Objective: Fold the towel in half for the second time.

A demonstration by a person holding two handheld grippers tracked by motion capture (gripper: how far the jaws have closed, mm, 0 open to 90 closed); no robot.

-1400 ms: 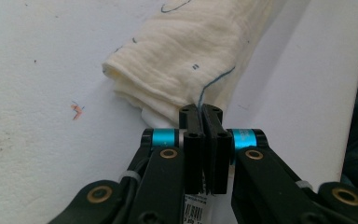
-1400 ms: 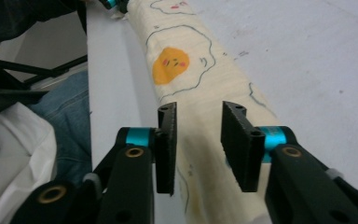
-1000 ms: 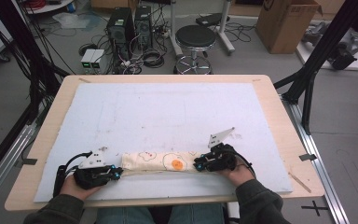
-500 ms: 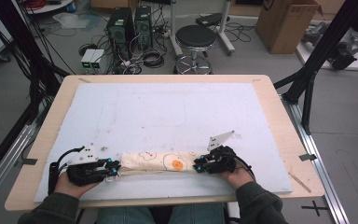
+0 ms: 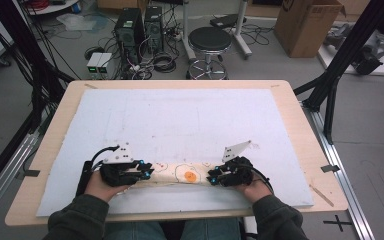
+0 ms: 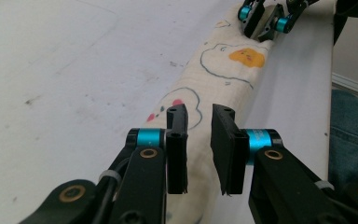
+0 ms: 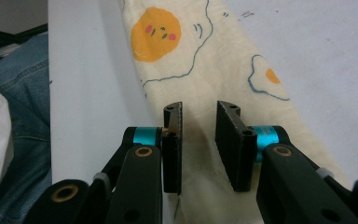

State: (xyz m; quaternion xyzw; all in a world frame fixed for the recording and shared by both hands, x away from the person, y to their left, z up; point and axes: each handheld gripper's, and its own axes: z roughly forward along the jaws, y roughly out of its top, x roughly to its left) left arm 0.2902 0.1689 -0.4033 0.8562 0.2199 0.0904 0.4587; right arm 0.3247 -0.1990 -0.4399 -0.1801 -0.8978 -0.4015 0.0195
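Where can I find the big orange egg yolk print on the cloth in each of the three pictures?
High view: the yolk print is near the bottom middle, on the folded cloth between the two hand-held grippers.
Left gripper view: upper right, just below the far hand-held gripper.
Right gripper view: top, left of middle.
Shared landmark: the blue outline drawn around the yolk.

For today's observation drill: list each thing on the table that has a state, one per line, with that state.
Cloth: cream with a fried-egg print, folded into a long narrow strip, lying flat near the table's front edge.
Left gripper: jaws apart, over one end of the strip.
Right gripper: jaws apart, over the other end.
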